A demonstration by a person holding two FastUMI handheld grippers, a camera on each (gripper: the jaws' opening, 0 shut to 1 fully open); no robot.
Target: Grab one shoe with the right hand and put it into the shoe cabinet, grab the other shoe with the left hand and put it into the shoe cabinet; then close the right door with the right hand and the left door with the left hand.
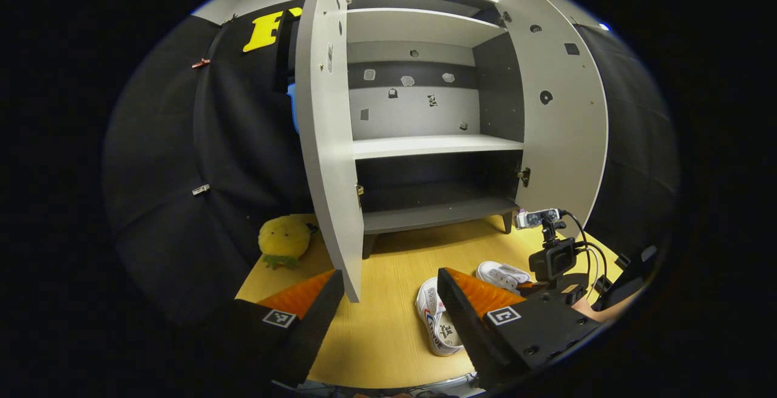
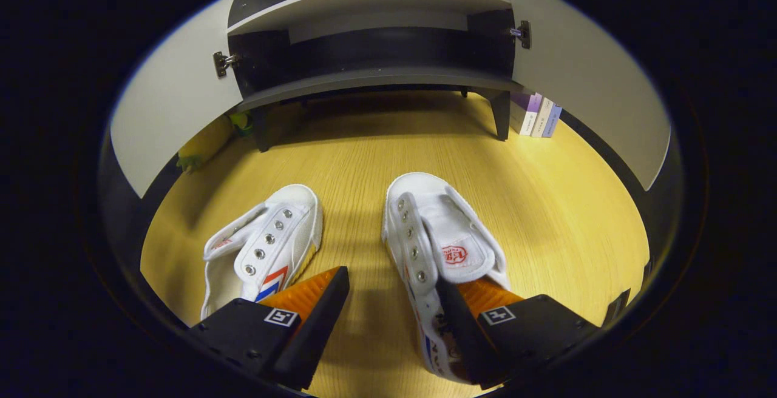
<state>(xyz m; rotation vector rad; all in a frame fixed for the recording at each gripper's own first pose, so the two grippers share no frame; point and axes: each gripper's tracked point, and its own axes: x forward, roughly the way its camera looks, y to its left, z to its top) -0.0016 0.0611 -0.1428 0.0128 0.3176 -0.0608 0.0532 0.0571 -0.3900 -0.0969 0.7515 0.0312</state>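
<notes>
Two white canvas shoes with red and blue side stripes are seen lying on the yellow wood-grain table (image 2: 534, 204) in front of the grey shoe cabinet with dark inner panels (image 2: 370, 76), toes pointed toward the cabinet. In the right gripper view, the right gripper (image 2: 391, 307) is held low over the table with its jaws wide apart; the right-hand shoe (image 2: 440, 246) lies partly between them, its heel end covered by the right-side finger (image 2: 470, 319), while the left-hand shoe (image 2: 267, 246) lies just outside the left-side finger, its heel end hidden behind it. No finger can be seen to press on either shoe. Both cabinet doors stand open, the left door (image 2: 170, 113) and the right door (image 2: 595, 94) swung outward, and the bottom compartment is seen dark and open. A few upright books (image 2: 537, 116) stand beside the cabinet's right leg, and a yellow plush toy (image 2: 206, 140) lies near its left leg. In the left gripper view, the left gripper (image 1: 391, 313) is held farther back and higher, its jaws also apart and gripping nothing; the shoes lie well ahead of them on the table, one shoe (image 1: 437, 319) partly behind its right-side finger and the other (image 1: 502, 275) beyond it, near the camera rig of the other gripper (image 1: 549, 255).
</notes>
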